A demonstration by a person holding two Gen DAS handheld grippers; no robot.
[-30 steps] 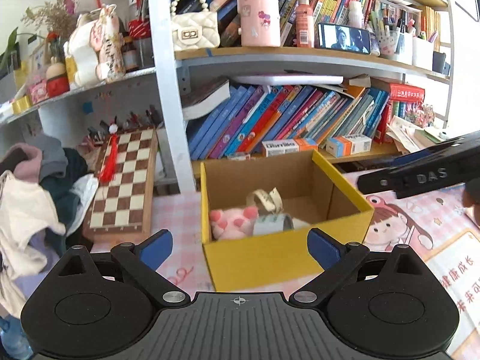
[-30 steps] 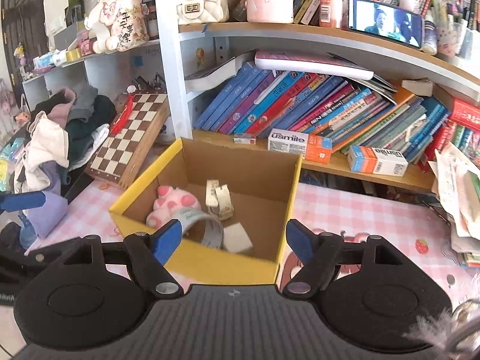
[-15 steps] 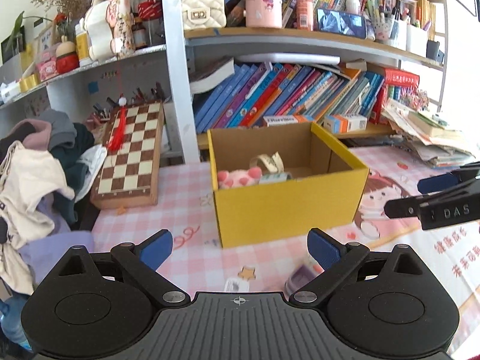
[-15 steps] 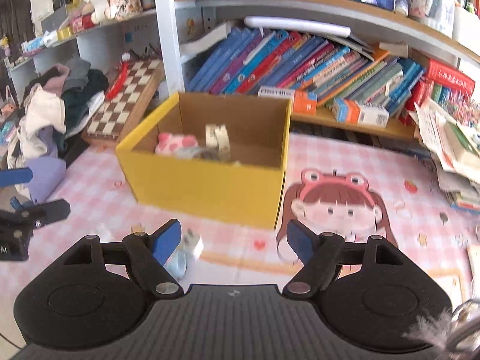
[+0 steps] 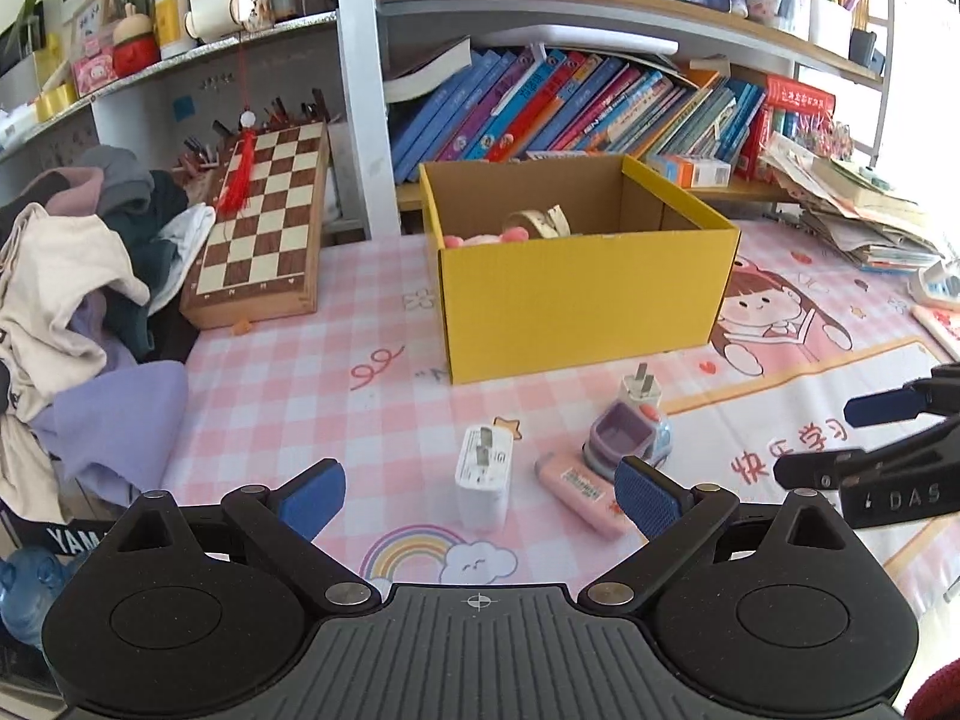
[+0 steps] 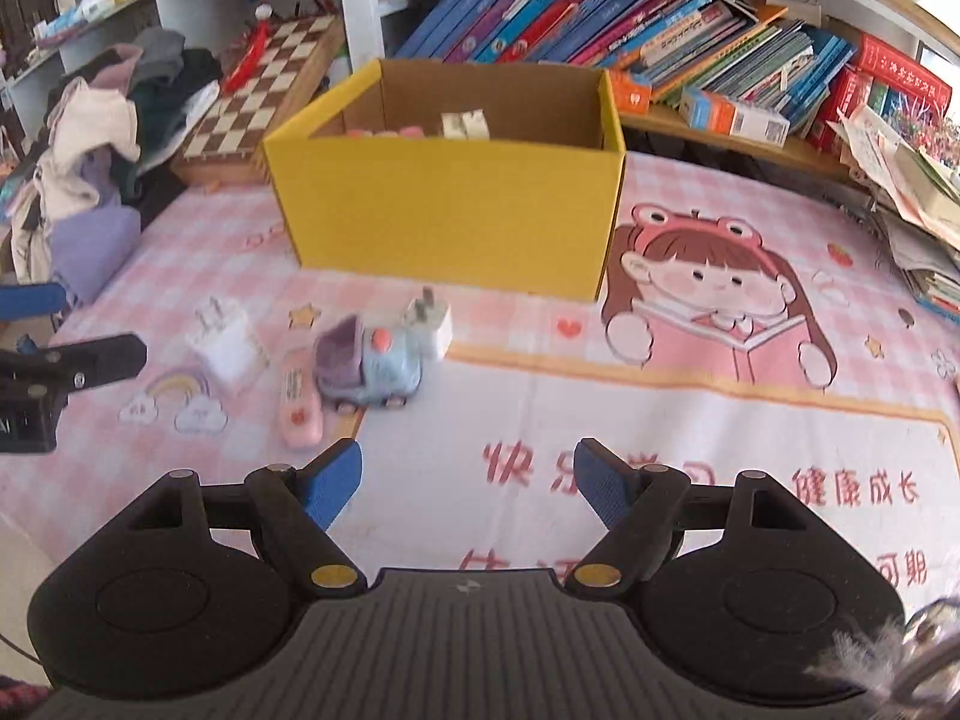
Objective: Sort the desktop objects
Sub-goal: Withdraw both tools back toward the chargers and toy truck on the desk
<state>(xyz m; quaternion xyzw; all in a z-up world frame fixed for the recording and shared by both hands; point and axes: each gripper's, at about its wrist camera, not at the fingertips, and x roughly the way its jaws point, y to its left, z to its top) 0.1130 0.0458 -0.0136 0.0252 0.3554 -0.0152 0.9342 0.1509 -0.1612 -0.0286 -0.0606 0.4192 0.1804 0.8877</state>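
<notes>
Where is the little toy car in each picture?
Left wrist view: the toy car sits lower middle, just past the left gripper, right of the pink eraser.
Right wrist view: the toy car sits left of centre.
Shared landmark: the yellow box behind it.

Left gripper: jaws stood wide apart above the pink checked mat, nothing between the blue pads.
White charger: lay on the mat, prongs toward the box.
Pink eraser-like stick: just right of that charger, angled.
Toy car: purple and pale blue, touching a smaller white plug behind it.
Yellow cardboard box: open, a pink plush and tape rolls inside.
Chessboard: leaned left of the box.
Right gripper: at the right edge, empty, jaws parted.
</notes>
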